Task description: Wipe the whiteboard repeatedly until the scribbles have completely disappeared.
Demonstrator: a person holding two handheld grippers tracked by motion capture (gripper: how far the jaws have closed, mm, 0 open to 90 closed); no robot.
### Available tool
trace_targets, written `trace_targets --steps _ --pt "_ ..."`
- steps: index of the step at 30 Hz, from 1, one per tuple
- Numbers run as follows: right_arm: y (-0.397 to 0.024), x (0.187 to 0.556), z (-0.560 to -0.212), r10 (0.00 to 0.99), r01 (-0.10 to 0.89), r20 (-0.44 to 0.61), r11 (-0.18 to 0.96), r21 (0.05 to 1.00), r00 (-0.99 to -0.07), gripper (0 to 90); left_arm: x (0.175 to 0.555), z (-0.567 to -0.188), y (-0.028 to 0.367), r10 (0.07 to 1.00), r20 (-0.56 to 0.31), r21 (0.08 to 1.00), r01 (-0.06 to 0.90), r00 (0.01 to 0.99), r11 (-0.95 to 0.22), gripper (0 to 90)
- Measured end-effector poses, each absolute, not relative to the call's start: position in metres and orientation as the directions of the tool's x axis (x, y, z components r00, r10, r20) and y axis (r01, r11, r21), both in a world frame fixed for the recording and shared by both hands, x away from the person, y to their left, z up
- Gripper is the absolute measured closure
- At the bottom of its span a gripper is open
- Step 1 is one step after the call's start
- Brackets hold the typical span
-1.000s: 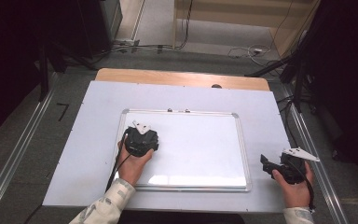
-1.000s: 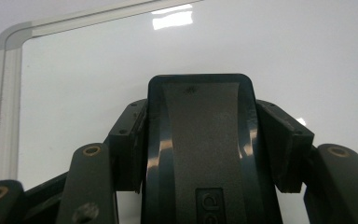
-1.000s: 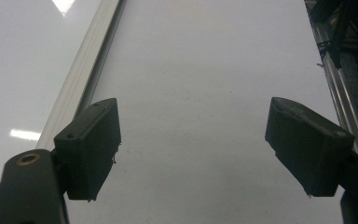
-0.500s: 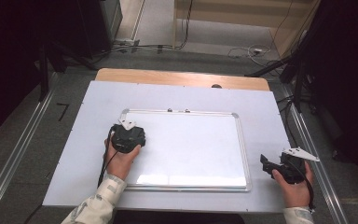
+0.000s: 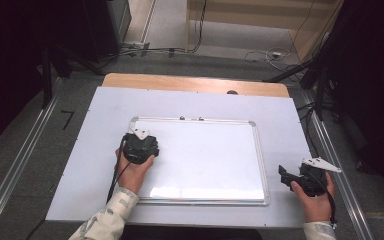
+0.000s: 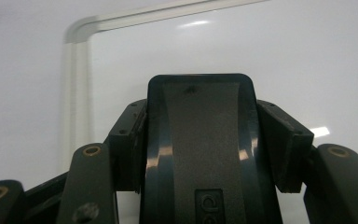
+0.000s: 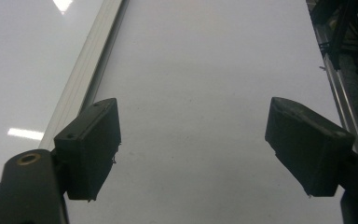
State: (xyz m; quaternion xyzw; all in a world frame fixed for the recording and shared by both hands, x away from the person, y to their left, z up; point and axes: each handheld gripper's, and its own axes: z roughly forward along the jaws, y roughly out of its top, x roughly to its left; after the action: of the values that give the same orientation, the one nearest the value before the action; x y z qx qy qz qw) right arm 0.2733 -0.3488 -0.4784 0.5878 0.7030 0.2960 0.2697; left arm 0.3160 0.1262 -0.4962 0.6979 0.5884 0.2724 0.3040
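A whiteboard [image 5: 210, 160] with a silver frame lies flat on the white table top [image 5: 95, 130]. My left gripper [image 5: 140, 146] stands on the board's upper left part, near the frame's corner [image 6: 79, 35], pointing down. Its jaws are shut on a black eraser block [image 6: 200, 154] that rests against the board surface [image 6: 261, 46]. My right gripper [image 5: 286, 172] rests on the table top just right of the board's lower right edge. In the right gripper view it [image 7: 193, 116] stands open with nothing between its fingers [image 7: 91, 144], beside the board's frame [image 7: 93, 56].
Two small dark clips [image 5: 181, 118] sit on the board's top frame. A wooden strip [image 5: 195, 82] borders the far table edge. Metal rails [image 5: 340, 170] run along both sides, and cables [image 5: 260, 52] lie on the floor beyond.
The left gripper slid left with the eraser across the board's upper left part, then came back slightly right. The right gripper has stayed put.
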Motion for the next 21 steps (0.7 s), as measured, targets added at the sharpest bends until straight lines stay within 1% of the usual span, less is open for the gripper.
trace_targets --steps 4,10,13,16,21 --pt "-0.350 0.274 -0.479 0.986 0.668 -0.031 0.134 0.732 -0.163 16.8 0.315 -0.495 0.106 0.979 0.031 0.737 0.657 0.201 -0.158 41.0" --pt "-0.349 0.276 -0.480 0.986 0.672 -0.032 0.137 0.728 -0.166 16.8 0.317 -0.496 0.091 0.974 0.034 0.737 0.653 0.222 -0.175 41.0" --pt "-0.348 0.277 -0.480 0.985 0.672 -0.034 0.140 0.727 -0.168 16.8 0.319 -0.495 0.092 0.974 0.013 0.734 0.659 0.227 -0.163 40.9" --pt "-0.348 0.276 -0.480 0.985 0.670 -0.031 0.139 0.729 -0.171 16.8 0.321 -0.495 0.095 0.972 0.011 0.733 0.659 0.235 -0.167 41.0" --pt "-0.351 0.275 -0.480 0.986 0.672 -0.028 0.131 0.729 -0.162 16.8 0.329 -0.495 0.103 0.978 0.007 0.733 0.664 0.208 -0.147 41.0"
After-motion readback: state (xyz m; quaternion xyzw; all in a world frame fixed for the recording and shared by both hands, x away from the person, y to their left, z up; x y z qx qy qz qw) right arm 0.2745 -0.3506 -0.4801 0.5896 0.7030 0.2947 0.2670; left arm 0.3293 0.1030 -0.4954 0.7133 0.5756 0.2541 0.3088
